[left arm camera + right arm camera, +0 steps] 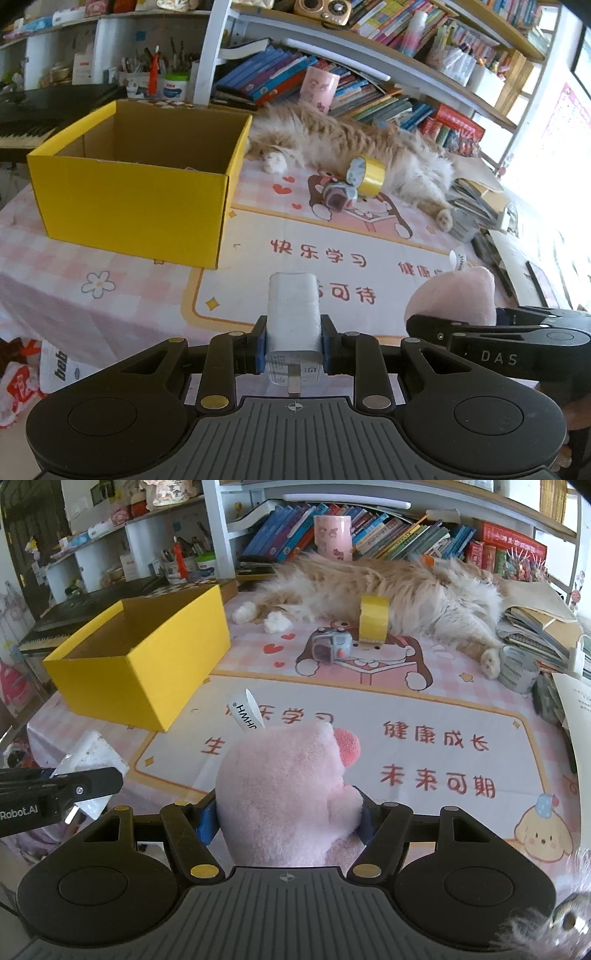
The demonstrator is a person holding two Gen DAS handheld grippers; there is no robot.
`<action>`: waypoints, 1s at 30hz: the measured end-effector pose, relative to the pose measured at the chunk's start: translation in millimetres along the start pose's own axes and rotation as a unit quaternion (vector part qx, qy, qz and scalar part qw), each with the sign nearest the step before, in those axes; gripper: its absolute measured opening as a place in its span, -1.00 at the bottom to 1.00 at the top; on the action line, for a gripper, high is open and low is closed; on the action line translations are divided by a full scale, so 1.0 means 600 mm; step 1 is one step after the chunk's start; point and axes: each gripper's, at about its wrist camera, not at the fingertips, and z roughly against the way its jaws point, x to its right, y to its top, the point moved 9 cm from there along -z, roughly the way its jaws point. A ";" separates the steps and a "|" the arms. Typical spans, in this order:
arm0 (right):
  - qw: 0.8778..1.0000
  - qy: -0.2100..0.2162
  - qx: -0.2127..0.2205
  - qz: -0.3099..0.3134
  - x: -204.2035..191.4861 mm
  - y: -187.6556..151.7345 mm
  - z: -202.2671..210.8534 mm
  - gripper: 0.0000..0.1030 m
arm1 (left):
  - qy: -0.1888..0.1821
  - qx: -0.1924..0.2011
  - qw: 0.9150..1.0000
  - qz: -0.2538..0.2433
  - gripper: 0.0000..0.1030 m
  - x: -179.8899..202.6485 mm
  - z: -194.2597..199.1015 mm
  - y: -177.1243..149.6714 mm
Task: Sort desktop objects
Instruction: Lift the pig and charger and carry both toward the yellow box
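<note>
My left gripper [293, 349] is shut on a white plug charger [293, 314], held upright over the pink desk mat [258, 236]. The same charger [90, 760] shows at the left of the right wrist view. My right gripper [286, 814] is shut on a pink plush toy [288, 797] with a white label [245, 712]; the toy [454, 295] also appears at the right of the left wrist view. An open yellow box [140, 184] stands ahead on the left, seen as the box [147, 653] from the right. A yellow tape roll [369, 173] and a small grey gadget [338, 192] lie farther back.
A fluffy cat [351, 144] lies stretched along the back of the desk, touching the tape roll. Bookshelves [332, 81] rise behind it. A pile of books and a grey tape roll [517, 668] crowd the right edge. A keyboard [22, 133] sits far left.
</note>
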 end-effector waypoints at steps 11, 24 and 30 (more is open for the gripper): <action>1.000 -0.006 0.002 -0.009 -0.075 -0.043 0.021 0.27 | -0.009 -0.006 1.000 -0.016 -0.51 -0.053 0.049 -0.030; 1.000 0.020 0.002 0.000 -0.171 -0.075 0.030 0.27 | 0.014 0.004 1.000 -0.006 -0.51 -0.122 0.113 -0.063; 0.999 0.037 0.003 0.025 -0.211 -0.073 0.032 0.27 | 0.027 0.024 0.999 0.010 -0.51 -0.151 0.143 -0.070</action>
